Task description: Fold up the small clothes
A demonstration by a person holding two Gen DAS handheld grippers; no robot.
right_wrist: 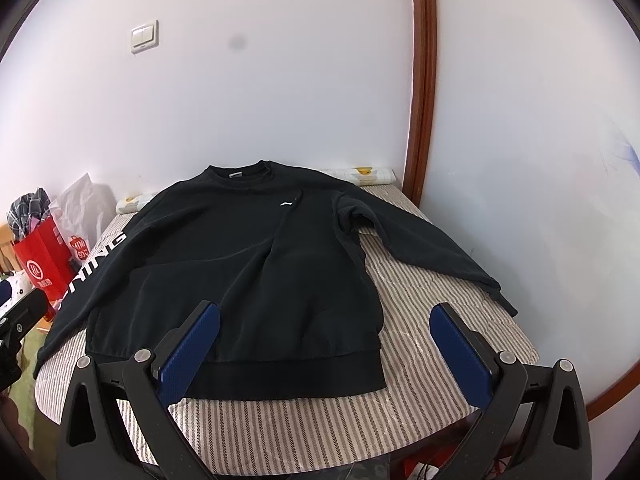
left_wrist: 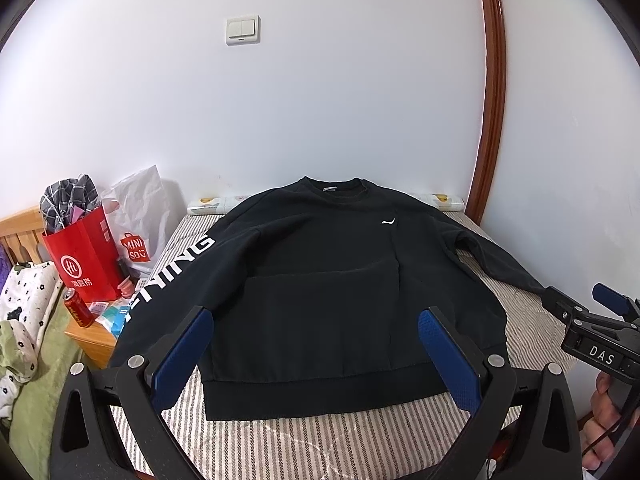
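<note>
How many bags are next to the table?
2. A red paper bag stands left of the striped table, with checked cloth poking out. A white plastic bag leans on the wall just behind it. More could be hidden behind them.

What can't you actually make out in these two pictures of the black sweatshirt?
- Sleeve lettering: its lower end is hidden behind the left gripper finger, left wrist view.
- Sweatshirt left cuff: cut off behind dark gear at the frame edge, right wrist view.
- Neck label: too small to read.
- Can print: too small.
</note>
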